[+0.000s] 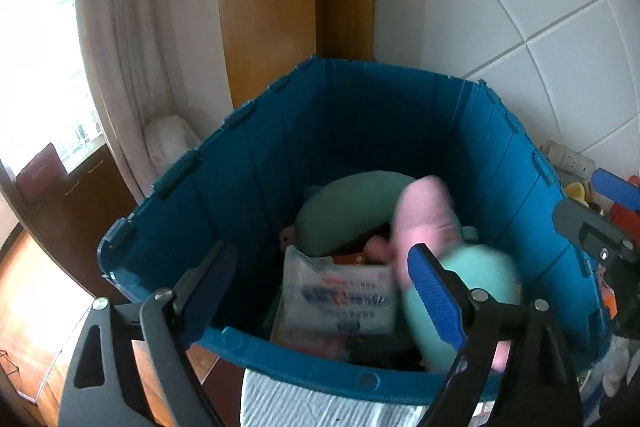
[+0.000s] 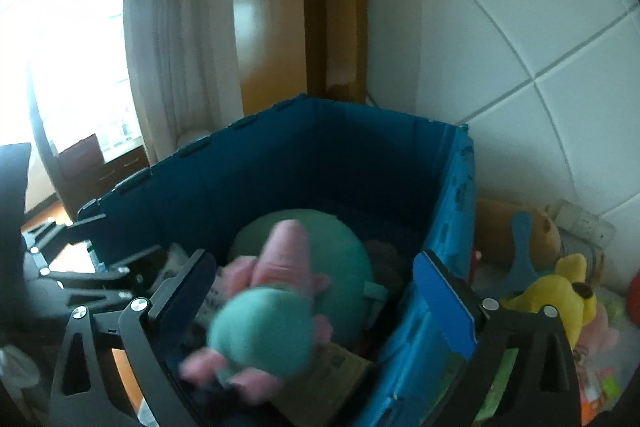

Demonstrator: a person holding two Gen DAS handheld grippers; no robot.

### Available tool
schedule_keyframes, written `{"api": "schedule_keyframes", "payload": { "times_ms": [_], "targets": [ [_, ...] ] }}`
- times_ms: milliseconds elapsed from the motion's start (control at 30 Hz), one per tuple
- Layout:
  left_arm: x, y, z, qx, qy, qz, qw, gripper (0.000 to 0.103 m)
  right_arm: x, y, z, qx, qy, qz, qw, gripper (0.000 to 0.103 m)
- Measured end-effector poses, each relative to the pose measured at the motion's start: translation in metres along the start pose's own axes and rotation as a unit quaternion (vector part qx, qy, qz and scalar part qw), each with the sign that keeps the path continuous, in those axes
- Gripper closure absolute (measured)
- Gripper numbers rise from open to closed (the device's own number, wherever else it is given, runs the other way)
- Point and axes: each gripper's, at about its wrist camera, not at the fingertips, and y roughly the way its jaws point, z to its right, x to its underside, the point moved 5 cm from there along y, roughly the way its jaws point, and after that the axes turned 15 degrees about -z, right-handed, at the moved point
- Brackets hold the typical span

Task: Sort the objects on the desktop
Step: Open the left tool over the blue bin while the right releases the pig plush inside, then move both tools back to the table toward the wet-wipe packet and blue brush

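Pink-and-teal plush (image 2: 264, 323) is blurred in both views, over the open top of the bin (image 1: 248, 163), so you probably have a drop in hand; whether it is falling or already settling on the pile, blur hides. Right gripper (image 2: 324, 291) has its jaws spread wide with the plush between them but no pad visibly pressing it, so read it as released. Left gripper (image 1: 320, 291) is also spread wide and holds nothing, hanging over the bin's near rim. Inside the bin: green cushion (image 1: 344, 211) toward the far wall, white packet (image 1: 340, 299) toward the near rim, the plush over both. To do this well, keep the right jaws apart and clear of the plush so no limb snags on a pad, and pull straight up from the bin, not sideways into its right wall, which sits close to your right finger (image 2: 444, 303). Keep the left gripper off the near rim so the bin doesn't shift. Outside the bin's right wall more toys lie in a heap, a yellow plush (image 2: 560, 291) among them; these look unsorted. Check the plush ends fully below the rim.
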Motion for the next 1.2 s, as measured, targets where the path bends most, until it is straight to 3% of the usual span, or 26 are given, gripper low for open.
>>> {"api": "schedule_keyframes", "payload": {
  "times_ms": [367,533,1200],
  "targets": [
    [0.021,-0.039,0.021,0.012,0.025,0.024,0.9993,0.014,0.026,-0.048,0.02,0.025,0.017,0.01,1.0,0.0],
    [0.035,-0.048,0.046,0.027,0.046,0.024,0.9983,0.003,0.054,-0.068,0.036,0.04,0.037,0.001,0.998,0.0],
    [0.131,-0.09,0.211,0.079,0.118,0.006,0.9899,0.002,0.196,-0.165,0.161,0.09,0.121,-0.016,0.988,0.0]
  ]
}}
